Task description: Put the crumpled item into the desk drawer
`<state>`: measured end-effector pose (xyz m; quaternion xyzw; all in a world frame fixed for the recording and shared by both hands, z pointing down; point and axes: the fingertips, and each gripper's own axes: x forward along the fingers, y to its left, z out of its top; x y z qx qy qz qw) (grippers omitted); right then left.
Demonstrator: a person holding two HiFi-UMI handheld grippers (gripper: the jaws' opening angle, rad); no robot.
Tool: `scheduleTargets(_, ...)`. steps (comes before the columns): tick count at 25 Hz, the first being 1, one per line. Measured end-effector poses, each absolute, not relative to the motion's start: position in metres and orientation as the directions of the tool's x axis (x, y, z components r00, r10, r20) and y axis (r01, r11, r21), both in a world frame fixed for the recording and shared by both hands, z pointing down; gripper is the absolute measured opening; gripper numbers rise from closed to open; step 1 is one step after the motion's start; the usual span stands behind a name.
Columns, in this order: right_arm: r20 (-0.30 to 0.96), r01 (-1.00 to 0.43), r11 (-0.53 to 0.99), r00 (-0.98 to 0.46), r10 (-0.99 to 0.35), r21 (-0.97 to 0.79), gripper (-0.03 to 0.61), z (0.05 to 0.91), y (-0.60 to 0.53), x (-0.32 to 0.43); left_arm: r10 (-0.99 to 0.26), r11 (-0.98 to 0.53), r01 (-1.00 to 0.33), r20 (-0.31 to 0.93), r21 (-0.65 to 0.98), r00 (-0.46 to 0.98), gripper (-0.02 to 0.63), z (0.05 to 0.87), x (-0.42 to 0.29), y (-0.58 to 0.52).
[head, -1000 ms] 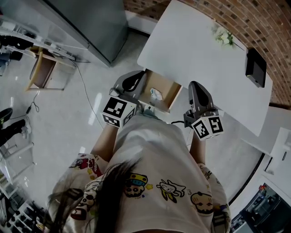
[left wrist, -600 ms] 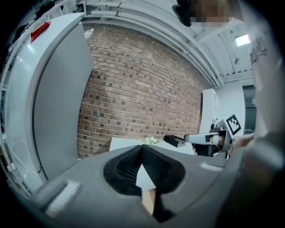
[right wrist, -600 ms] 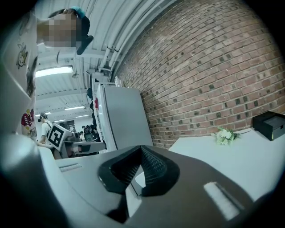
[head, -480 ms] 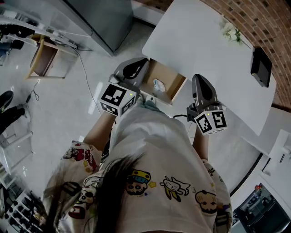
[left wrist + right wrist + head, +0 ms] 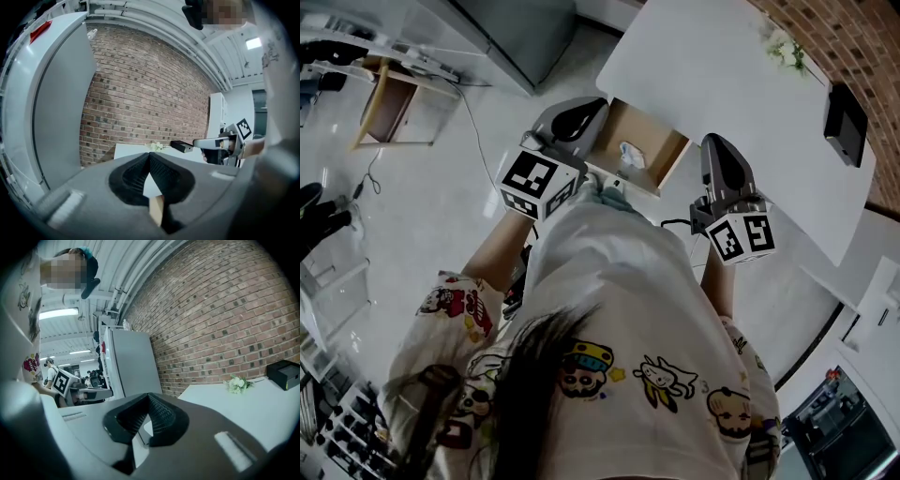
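The wooden desk drawer (image 5: 660, 170) stands pulled out from the white desk (image 5: 712, 84). A crumpled white item (image 5: 629, 153) lies inside it. My left gripper (image 5: 587, 107) hovers at the drawer's left side, jaws shut with nothing between them. My right gripper (image 5: 716, 144) is just right of the drawer, over the desk's near edge, also shut and empty. In the left gripper view the closed left gripper (image 5: 149, 155) points over the desk (image 5: 131, 151), and a sliver of the wooden drawer (image 5: 156, 211) shows below. The right gripper view shows the right gripper (image 5: 149, 396) with its jaws closed.
A small flower bunch (image 5: 785, 47) and a black box (image 5: 847, 111) sit at the desk's far side, against a brick wall (image 5: 220, 319). A tall grey cabinet (image 5: 520, 28) stands left of the desk. A wooden stand (image 5: 384, 103) and cables are on the floor at the left.
The head view has shifted a little, so the drawer and grippers sit higher in frame. Both grippers stay shut beside the drawer. The crumpled item still lies in it.
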<state>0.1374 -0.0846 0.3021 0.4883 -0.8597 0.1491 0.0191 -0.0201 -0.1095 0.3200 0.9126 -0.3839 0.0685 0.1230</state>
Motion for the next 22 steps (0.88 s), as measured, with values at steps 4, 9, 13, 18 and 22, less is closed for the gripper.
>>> scheduleTargets(4,0.184,-0.850,0.470,-0.514,-0.838,-0.238,0.009,0.304,-0.080,0.135,-0.668,-0.691,-0.703,0.224,0.168,0.710,-0.001,0.321,-0.020,-0.105)
scheduleTargets(9,0.189,-0.859,0.454,-0.500,-0.845,-0.238,0.009,0.305,-0.075,0.136,-0.656,-0.699,-0.693,0.227,0.177,0.720,-0.002,0.324,-0.019,-0.101)
scheduleTargets(13,0.186,-0.861,0.450,-0.495,-0.849,-0.236,0.009,0.304,-0.073,0.135,-0.642,-0.710,-0.681,0.233,0.177,0.730,-0.001,0.324,-0.017,-0.098)
scheduleTargets(18,0.189,-0.867,0.440,-0.485,-0.854,-0.236,0.009,0.305,-0.067,0.134,-0.628,-0.724,-0.668,0.236,0.172,0.742,-0.001,0.325,-0.016,-0.094)
scheduleTargets(22,0.188,-0.871,0.431,-0.476,-0.859,-0.236,0.009,0.307,-0.063,0.134,-0.618,-0.734,-0.658,0.237,0.170,0.750,0.000,0.327,-0.014,-0.092)
